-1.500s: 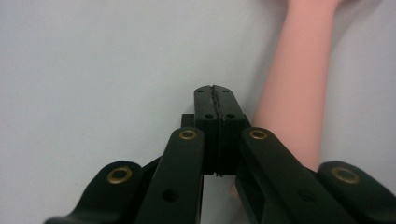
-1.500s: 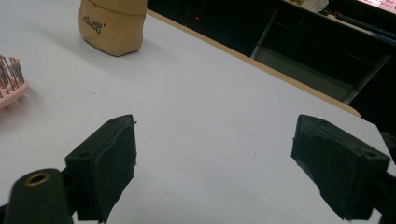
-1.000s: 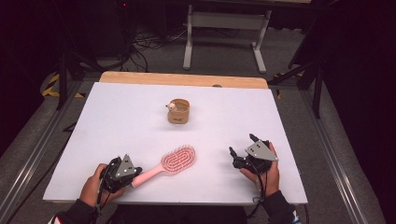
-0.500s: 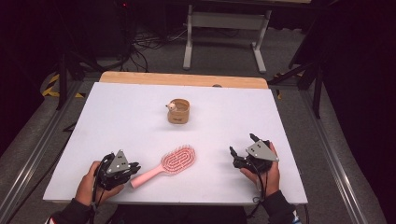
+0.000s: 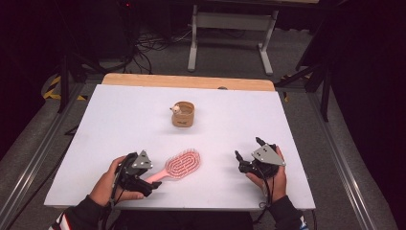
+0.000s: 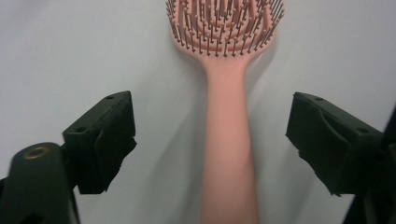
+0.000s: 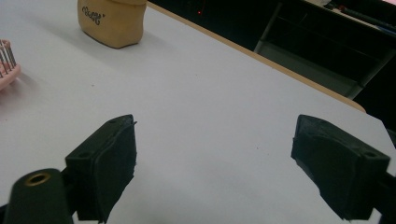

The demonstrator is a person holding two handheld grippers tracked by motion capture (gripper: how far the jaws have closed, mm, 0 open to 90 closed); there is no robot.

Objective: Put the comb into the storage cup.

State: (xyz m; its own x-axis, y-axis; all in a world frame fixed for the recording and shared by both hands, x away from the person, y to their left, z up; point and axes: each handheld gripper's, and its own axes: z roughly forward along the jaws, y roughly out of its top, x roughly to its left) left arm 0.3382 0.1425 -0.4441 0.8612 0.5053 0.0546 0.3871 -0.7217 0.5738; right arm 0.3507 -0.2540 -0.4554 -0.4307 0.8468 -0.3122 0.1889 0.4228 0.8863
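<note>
A pink hairbrush (image 5: pixel 182 164) lies bristles up near the table's front, its handle pointing toward the left hand. My left gripper (image 5: pixel 149 180) is open and straddles that handle. In the left gripper view the handle (image 6: pixel 228 177) runs up the middle between the two wide-apart jaws, touching neither, and my left gripper (image 6: pixel 210 126) hovers just over it. My right gripper (image 5: pixel 247 149) rests open at the front right with nothing between its fingers. From my right gripper (image 7: pixel 215 149) the brush's edge (image 7: pixel 5 65) shows at far left.
A small tan cup (image 5: pixel 183 114) with a little figure on its rim stands mid-table, also as the tan cup (image 7: pixel 112 21). The white tabletop (image 5: pixel 287 124) ends in a wooden strip at the back, with dark floor, cables and a metal frame beyond.
My left gripper has shifted slightly right, farther along the brush handle. The brush, the cup and the right gripper have stayed put.
</note>
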